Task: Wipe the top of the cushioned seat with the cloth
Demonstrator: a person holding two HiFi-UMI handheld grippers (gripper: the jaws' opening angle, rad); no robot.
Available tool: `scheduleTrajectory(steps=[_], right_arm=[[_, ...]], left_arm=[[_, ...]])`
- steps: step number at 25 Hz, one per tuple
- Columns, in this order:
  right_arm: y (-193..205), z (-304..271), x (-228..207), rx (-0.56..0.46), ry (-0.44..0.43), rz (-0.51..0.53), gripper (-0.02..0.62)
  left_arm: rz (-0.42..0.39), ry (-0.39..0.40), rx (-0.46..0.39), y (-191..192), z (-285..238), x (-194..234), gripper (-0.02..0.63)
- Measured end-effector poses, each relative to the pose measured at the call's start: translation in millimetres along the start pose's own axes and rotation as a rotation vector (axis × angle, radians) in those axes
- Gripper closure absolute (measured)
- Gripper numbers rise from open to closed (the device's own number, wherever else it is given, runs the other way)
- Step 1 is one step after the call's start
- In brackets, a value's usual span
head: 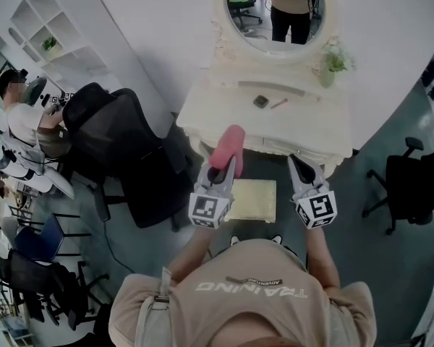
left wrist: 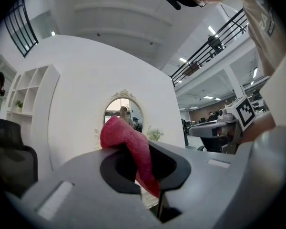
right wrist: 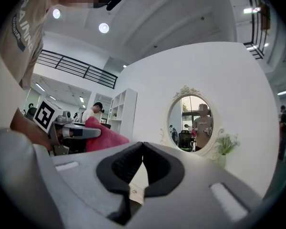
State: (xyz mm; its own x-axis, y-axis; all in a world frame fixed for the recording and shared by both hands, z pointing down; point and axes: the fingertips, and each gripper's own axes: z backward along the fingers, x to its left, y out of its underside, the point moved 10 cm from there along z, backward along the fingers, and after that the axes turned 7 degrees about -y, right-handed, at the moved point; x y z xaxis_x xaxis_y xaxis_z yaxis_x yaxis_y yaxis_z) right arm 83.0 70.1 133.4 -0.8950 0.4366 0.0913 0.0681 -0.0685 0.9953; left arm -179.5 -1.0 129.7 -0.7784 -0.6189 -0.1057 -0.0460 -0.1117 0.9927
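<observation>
Left tongs (left wrist: 145, 171): closed on the pink cloth (left wrist: 128, 147). A fold runs down between the pads and a bunched end sticks out beyond the tips.
Right tongs (right wrist: 142, 151): closed, pads meeting, nothing between them.
Cloth position: held up in the left tongs. In the head view it overlaps the near edge of the white dressing table (head: 304, 125), just beyond the far left corner of the seat.
Cushioned seat (head: 254, 199): a pale yellow square top that only the head view shows clearly. It lies below and between the two tongs, on the near side of the worktop.
Head view only: a small dark object (head: 260, 101) and a thin red stick (head: 278, 103) lie on the worktop. A black office chair (head: 126, 147) stands to the left, with a seated person (head: 18, 114) further left.
Gripper views only: both look level at the oval mirror (right wrist: 193, 120), which reflects a standing person. The potted plant (right wrist: 226, 144) is right of the mirror and the white shelf unit (left wrist: 31, 87) is to the left.
Cross-sight: each gripper view shows the other tongs' marker cube.
Writing: "TRAINING" is printed on the wearer's beige shirt (head: 249, 289). The smaller line near it is too small to read.
</observation>
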Motion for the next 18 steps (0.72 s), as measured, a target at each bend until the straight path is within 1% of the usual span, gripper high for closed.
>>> scheduleTrajectory(steps=[3,11,15,18], right_arm=[[4,-4,-1,0.004,-0.008,-0.034,0.592],[8,-14,0,0.019,-0.037,-0.054,0.592],[6,-12,-3,0.022,-0.036,-0.047,0.591],[3,-8,-2,0.009,-0.062,-0.034,0.592]], left_arm=[[-0.008,-0.007,0.001,-1,-1,3,0.574],[0.0,-0.001,0.024,4,-3,9,0.574],[0.006,0.002,0.023,2,-5,7,0.574],[0.005,0.01,0.022,0,-5,5,0.574]])
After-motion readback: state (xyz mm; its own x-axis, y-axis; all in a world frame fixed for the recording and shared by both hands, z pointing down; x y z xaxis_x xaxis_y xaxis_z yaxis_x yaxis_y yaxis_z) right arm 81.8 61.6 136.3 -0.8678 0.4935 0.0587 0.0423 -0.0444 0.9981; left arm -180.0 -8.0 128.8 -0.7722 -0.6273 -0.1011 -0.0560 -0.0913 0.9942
